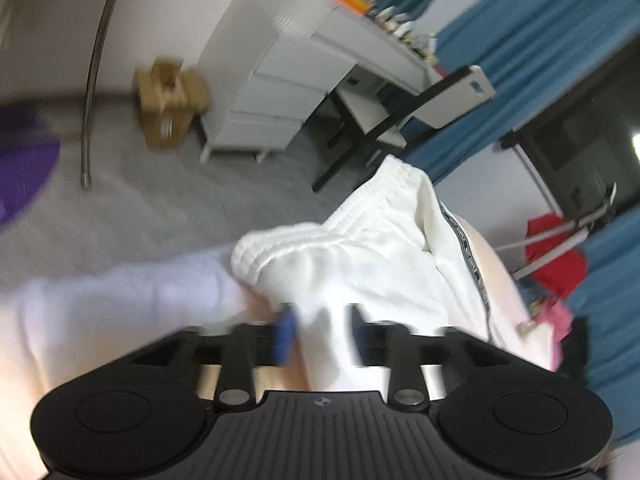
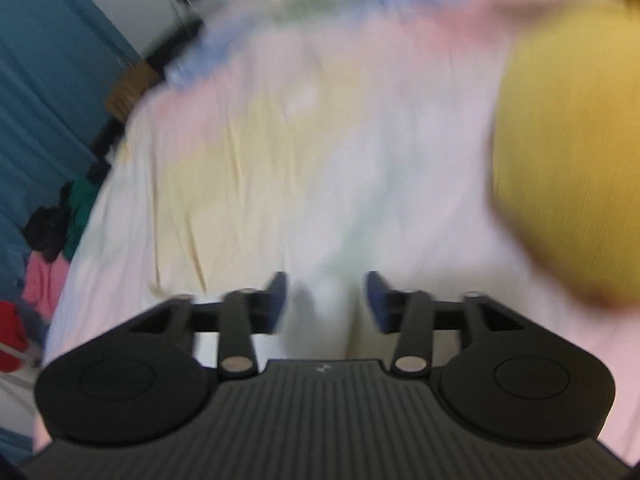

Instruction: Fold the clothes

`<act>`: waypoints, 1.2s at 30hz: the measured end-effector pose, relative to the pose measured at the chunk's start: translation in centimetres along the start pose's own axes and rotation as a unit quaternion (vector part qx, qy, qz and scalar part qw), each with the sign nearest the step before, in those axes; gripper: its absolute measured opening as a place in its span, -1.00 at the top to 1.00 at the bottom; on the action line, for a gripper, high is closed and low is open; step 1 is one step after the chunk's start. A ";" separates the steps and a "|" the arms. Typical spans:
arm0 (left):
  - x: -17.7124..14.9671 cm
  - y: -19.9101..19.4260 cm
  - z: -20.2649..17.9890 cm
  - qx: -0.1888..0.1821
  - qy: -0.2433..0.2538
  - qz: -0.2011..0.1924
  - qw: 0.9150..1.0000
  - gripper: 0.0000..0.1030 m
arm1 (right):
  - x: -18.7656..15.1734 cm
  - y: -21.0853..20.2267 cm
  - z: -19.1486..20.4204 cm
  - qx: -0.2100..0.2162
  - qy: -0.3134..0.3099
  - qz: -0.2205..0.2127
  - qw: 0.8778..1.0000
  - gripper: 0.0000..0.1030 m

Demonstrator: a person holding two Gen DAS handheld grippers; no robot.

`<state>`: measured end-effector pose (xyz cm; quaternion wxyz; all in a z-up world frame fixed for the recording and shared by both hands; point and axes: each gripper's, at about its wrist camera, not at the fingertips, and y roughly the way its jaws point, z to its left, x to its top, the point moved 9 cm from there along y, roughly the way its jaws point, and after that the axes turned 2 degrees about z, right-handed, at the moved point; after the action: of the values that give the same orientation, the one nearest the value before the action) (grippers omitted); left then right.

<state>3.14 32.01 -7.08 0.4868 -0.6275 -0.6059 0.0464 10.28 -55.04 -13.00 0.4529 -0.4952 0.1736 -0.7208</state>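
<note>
The bed (image 2: 248, 168) fills the right wrist view. Its sheet is pale, with soft pink, yellow and blue patches, and it looks blurry. A big yellow thing (image 2: 568, 152) sits at the right side of that view; it is too blurry to name. Along the bed's left edge hang blue curtains (image 2: 36, 92), with a pile of red, pink and dark clothes (image 2: 40, 264) low beside that edge. The middle of the sheet is bare and open.

The left wrist view shows the room past the bed's edge: grey floor (image 1: 168, 200), a white desk with drawers (image 1: 276, 92), a brown box (image 1: 168, 100) and a chair (image 1: 432, 104).

Only the left wrist view shows the white shorts (image 1: 360, 256). They are bunched up with the stretchy waistband on top, near the bed's edge. The left gripper (image 1: 322, 332) has white cloth between its blue pads, but the blur hides whether it pinches the cloth.

The right gripper (image 2: 326, 300) is spread wide over the sheet and grasps nothing.
</note>
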 end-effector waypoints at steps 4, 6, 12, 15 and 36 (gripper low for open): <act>-0.2 -2.8 -4.6 0.012 0.110 -0.080 0.991 -0.60 | 2.0 -2.7 4.0 0.059 -0.081 -0.095 0.990 -0.60; -1.3 -3.8 -7.5 -0.004 0.166 -0.103 0.981 -0.66 | 1.0 -2.0 7.4 0.128 -0.135 -0.075 0.980 -0.60; -8.1 -3.3 -14.9 -0.108 0.269 -0.050 0.956 -0.67 | -5.0 3.2 13.7 0.191 -0.328 -0.014 0.925 -0.55; -11.2 -3.2 -18.1 -0.146 0.331 -0.049 0.931 -0.67 | -5.1 6.2 14.3 0.178 -0.332 -0.004 0.926 -0.55; -16.4 -0.9 -19.8 -0.182 0.414 -0.027 0.892 -0.66 | -3.4 3.1 14.2 0.147 -0.327 -0.095 0.929 0.53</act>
<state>11.00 7.59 -4.86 0.5715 -0.6512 -0.3641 -0.3416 24.48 -51.08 -10.70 0.4812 -0.6458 -0.1398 -0.5760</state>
